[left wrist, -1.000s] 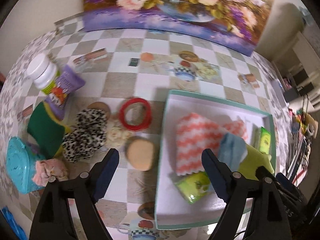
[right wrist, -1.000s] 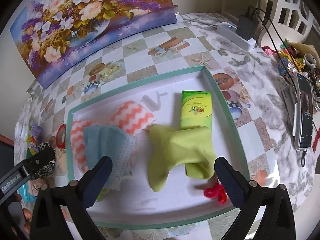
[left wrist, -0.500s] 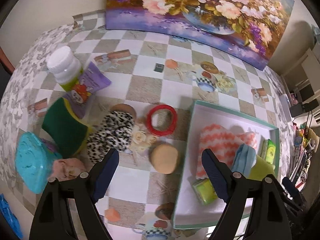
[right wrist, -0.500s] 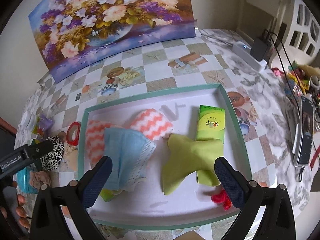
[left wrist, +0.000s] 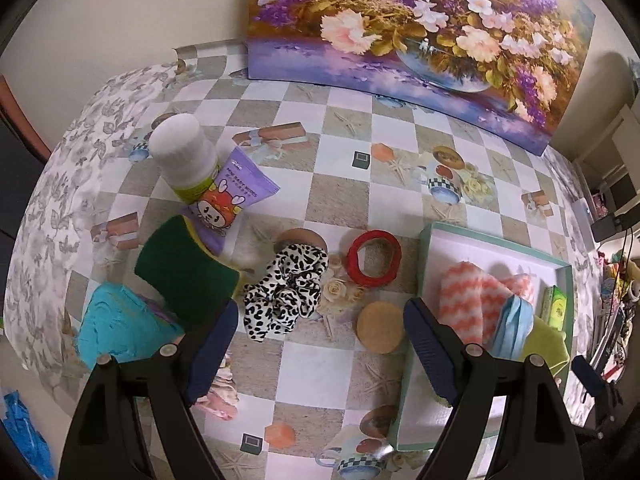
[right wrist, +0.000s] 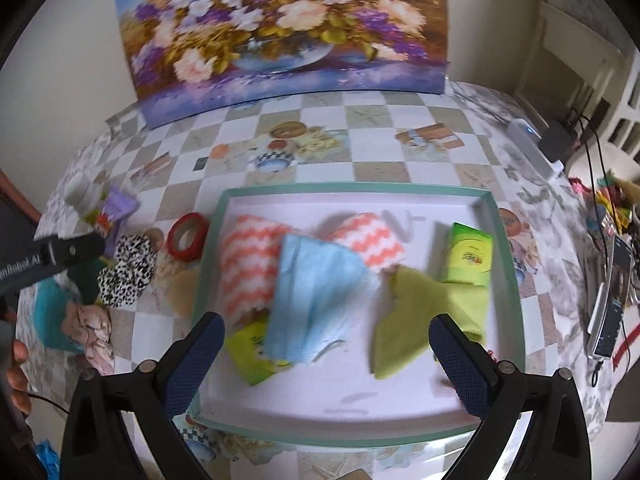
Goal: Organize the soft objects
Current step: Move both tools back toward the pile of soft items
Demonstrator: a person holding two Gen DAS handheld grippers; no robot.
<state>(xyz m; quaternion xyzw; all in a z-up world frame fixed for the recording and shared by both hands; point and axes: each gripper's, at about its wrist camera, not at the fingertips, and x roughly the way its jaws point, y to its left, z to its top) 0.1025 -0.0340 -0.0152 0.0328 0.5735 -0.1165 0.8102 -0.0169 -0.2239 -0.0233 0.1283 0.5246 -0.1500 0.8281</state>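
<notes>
My left gripper (left wrist: 320, 328) is open and empty above the checkered tablecloth, left of the tray. Below its fingers lie a leopard-print scrunchie (left wrist: 286, 292) and a tan round puff (left wrist: 380, 326). A pink scrunchie (left wrist: 220, 392) is partly hidden behind the left finger. My right gripper (right wrist: 326, 340) is open and empty above the teal-rimmed white tray (right wrist: 352, 188). The tray holds an orange chevron cloth (right wrist: 248, 260), a blue face mask (right wrist: 312, 300), a green cloth (right wrist: 404, 320) and a green tissue pack (right wrist: 468, 256). The left gripper's finger (right wrist: 60, 256) shows beside the leopard scrunchie (right wrist: 128, 272).
A red ring (left wrist: 374, 258), a green sponge (left wrist: 184, 268), a teal container (left wrist: 120, 328), a purple wipes pack (left wrist: 228, 196) and a white bottle (left wrist: 180, 148) crowd the table's left. A flower painting (right wrist: 280, 32) leans at the back. A phone (right wrist: 608, 312) and cables lie right.
The left gripper has drifted left, off the tray and over the loose items. The right gripper has rolled and shifted, so the tray sits squarer in its view. Both stay open.
</notes>
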